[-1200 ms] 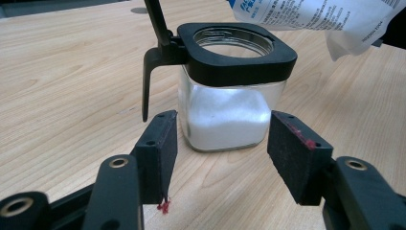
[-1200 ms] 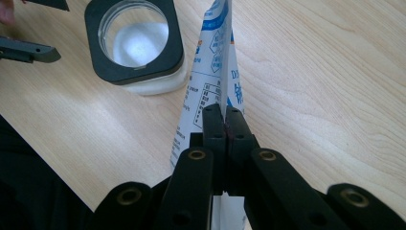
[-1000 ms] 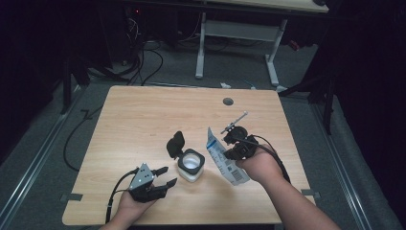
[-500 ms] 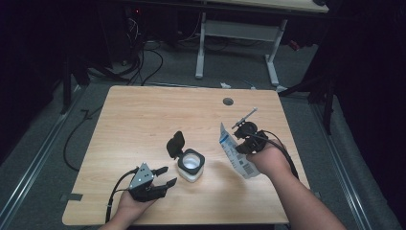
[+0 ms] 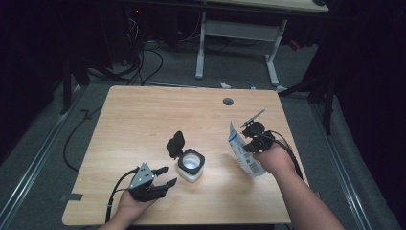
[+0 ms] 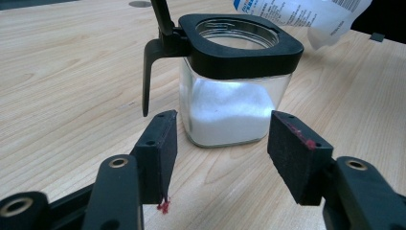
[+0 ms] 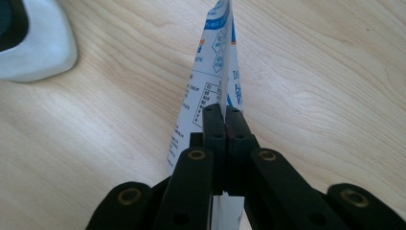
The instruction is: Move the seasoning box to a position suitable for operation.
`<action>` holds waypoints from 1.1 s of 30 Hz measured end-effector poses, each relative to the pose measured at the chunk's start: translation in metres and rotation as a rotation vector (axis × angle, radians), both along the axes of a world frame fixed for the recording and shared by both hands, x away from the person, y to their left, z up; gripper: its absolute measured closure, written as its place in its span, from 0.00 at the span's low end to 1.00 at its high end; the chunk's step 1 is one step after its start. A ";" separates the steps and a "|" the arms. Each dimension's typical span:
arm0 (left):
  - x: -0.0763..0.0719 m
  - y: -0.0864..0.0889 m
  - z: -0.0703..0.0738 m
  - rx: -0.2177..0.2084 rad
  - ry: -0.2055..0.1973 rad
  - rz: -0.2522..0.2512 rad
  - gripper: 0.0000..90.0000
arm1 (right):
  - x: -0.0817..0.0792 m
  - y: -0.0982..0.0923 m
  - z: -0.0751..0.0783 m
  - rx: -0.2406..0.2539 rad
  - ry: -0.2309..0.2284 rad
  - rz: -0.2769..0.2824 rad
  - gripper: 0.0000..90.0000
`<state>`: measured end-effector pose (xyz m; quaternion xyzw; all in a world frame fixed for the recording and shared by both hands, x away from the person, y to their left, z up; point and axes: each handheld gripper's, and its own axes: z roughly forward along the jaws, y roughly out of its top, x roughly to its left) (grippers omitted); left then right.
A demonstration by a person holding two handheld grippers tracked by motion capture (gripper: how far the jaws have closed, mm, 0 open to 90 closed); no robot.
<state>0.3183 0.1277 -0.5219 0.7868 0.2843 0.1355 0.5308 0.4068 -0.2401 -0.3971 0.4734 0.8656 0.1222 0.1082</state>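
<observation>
Pale wood grain runs across the desk, which carries a square glass jar with a black collar and a hinged black lid standing open, tipped up on the jar's far-left side. White powder fills the lower part of the jar, as the left gripper view shows. The left claw rests low on the desk near its front edge, just left of the jar, with its jaws spread wide and nothing between them; in its own view the jar stands just beyond the pads, apart from them. The right claw is held above the desk to the right of the jar, its jaws pressed together on a white and blue printed pouch. In the right gripper view the pouch is seen edge-on, rising from the clamped jaws, with the desk beneath it.
</observation>
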 end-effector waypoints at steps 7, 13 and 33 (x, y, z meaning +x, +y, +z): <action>0.002 0.000 -0.001 0.000 0.008 0.000 0.49 | 0.005 -0.013 -0.005 -0.007 -0.008 -0.038 1.00; 0.007 0.005 -0.001 0.016 -0.001 0.021 0.49 | 0.007 -0.019 -0.011 -0.005 -0.041 -0.049 1.00; 0.038 0.063 0.001 0.087 -0.002 0.205 0.48 | -0.012 -0.032 -0.010 0.116 -0.254 -0.078 1.00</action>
